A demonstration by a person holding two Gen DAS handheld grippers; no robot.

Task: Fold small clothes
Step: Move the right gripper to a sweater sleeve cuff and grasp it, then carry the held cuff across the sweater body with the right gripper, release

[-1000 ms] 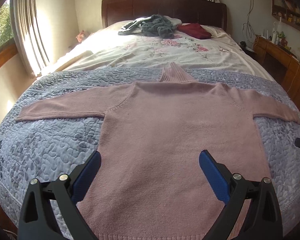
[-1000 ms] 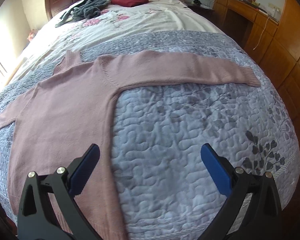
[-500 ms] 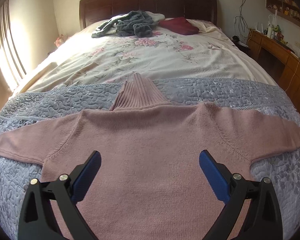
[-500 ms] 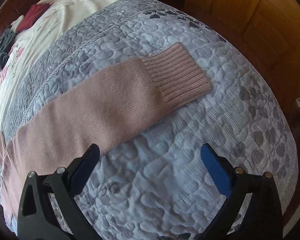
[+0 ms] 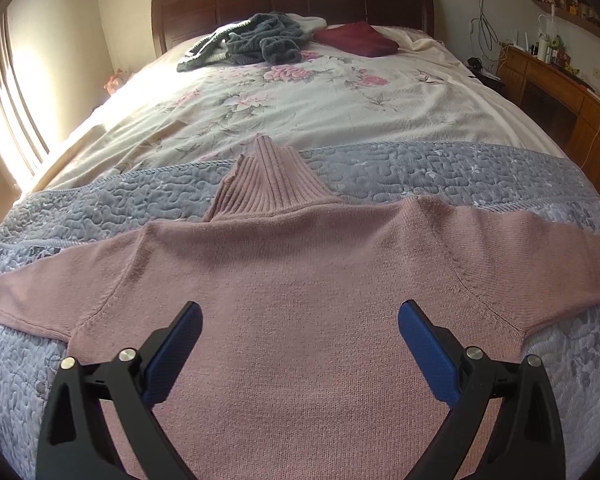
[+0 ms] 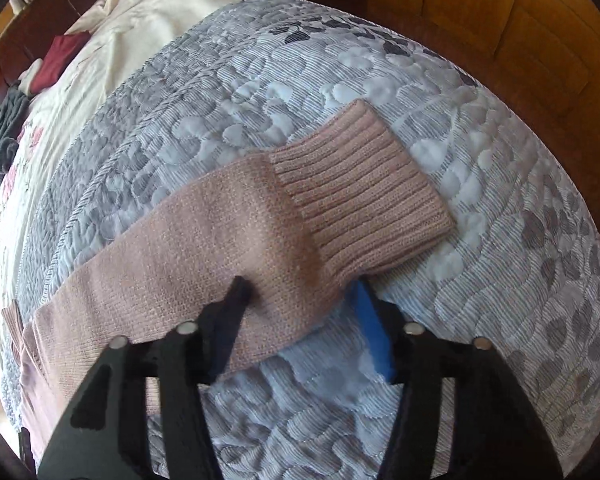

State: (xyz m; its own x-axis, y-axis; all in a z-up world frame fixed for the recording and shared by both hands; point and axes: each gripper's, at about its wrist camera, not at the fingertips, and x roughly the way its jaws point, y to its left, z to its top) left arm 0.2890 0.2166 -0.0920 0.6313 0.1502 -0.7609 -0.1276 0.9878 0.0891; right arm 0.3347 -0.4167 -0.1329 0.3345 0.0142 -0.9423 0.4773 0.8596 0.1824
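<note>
A pink knitted sweater [image 5: 300,264] lies flat, front down the bed, on a grey-blue quilt [image 5: 440,168], ribbed collar [image 5: 268,184] pointing to the headboard and both sleeves spread sideways. My left gripper [image 5: 300,320] hovers open over the chest of the sweater, nothing between its blue pads. In the right wrist view my right gripper [image 6: 302,288] has closed on the sleeve [image 6: 204,240] just behind the ribbed cuff [image 6: 364,192]. The knit bunches up between the two fingers.
Farther up the bed lie a grey garment heap [image 5: 256,40] and a dark red folded cloth [image 5: 356,38] on a floral sheet. A wooden cabinet [image 5: 560,88] runs along the right side, and wooden panelling [image 6: 520,20] stands past the bed edge. Curtains hang at left.
My right gripper dropped onto the sleeve near the cuff and its fingers came together on the knit. The left gripper drifted a little farther up over the sweater, still open.
</note>
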